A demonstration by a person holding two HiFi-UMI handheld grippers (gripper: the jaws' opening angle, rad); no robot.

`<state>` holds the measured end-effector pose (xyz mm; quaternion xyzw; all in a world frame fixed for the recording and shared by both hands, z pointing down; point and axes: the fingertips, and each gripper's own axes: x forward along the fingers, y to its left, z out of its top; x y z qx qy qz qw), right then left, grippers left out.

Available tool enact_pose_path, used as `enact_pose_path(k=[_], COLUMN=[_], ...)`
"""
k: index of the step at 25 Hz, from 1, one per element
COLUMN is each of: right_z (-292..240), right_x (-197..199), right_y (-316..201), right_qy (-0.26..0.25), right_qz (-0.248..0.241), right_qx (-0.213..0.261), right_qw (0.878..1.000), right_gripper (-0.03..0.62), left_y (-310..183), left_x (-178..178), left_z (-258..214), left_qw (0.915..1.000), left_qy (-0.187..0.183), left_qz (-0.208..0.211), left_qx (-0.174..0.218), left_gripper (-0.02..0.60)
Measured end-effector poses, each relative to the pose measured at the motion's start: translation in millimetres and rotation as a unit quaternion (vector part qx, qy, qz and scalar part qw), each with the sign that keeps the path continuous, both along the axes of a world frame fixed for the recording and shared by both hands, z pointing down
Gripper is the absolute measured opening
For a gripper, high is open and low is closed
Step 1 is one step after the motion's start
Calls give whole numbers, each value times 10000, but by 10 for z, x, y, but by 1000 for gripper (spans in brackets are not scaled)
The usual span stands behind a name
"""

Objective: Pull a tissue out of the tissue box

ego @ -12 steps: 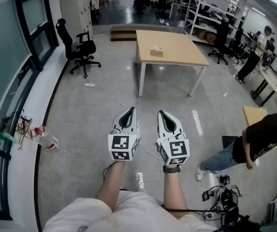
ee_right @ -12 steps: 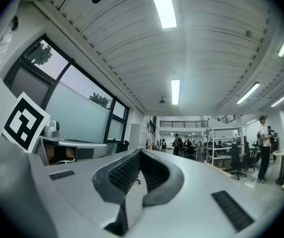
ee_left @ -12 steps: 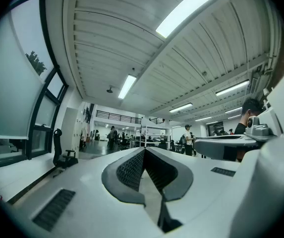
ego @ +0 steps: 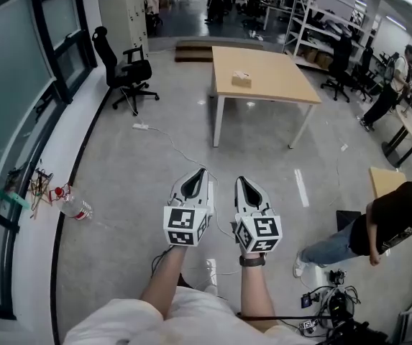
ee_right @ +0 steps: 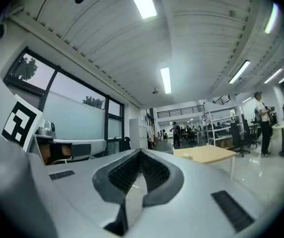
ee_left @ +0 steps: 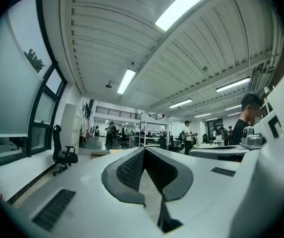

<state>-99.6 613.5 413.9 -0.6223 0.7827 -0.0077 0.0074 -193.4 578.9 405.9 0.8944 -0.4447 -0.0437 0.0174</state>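
1. In the lower middle of the head view, holds the left gripper [ego: 201, 171] and the right gripper [ego: 239, 180] side by side, both level and pointing ahead over the grey floor [ego: 119, 185].
2. In the left gripper view, shows both jaws closed together at the tips, with nothing between them.
3. In the right gripper view, shows the same: jaws pressed together, with nothing clamped.
4. Far ahead, well apart from both grippers, finds the tissue box [ego: 241, 78] on the light wooden counter [ego: 285, 81], toward its left side and touched by nothing.
5. In the right gripper view, sees this box only as a small pale block on the counter, to the right of the jaws.
6. Left of the counter, finds a black office chair [ego: 125, 70] near the window wall.
7. On the floor, shows a white cable [ego: 170, 141] between counter and grippers, and a plastic bottle [ego: 76, 208] at the left.
8. At the right edge, shows a person [ego: 392, 225] in a black shirt, bending forward.
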Motion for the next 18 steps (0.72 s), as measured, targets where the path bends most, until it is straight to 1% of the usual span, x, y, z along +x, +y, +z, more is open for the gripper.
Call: enact_pose_path(k=[2,6,8,10,13,18], right_z=[51,259,326,272,75,-16], right_x=[42,161,125,-24,-251,-409], right_y=[-163,-621,-914,-1242,-1728,-2307], right_qy=[-134,-227,-289,-271,-132,-15], right_qz=[5,323,390,302,210,553], right_qx=[-84,-411,-532,-514,-295,-68], right_qw=[9999,9984,9974,9979,9993,9984], right_gripper=[3,3,3,3,3,3], left_y=[-155,-588,-882,-1228,-1746,-2432], left_x=[41,183,256,250,103,-264], left_z=[32,177,214,181,79,57], left_qw=[9999,9991,9981,9975,9979,9980], left_qy=[4,-32,-14,-77,-128,226], left_qz=[99,396,594,668,624,564], left_qx=[-47,-132,-187,-195,-138,-171], left_gripper=[0,0,0,0,0,0])
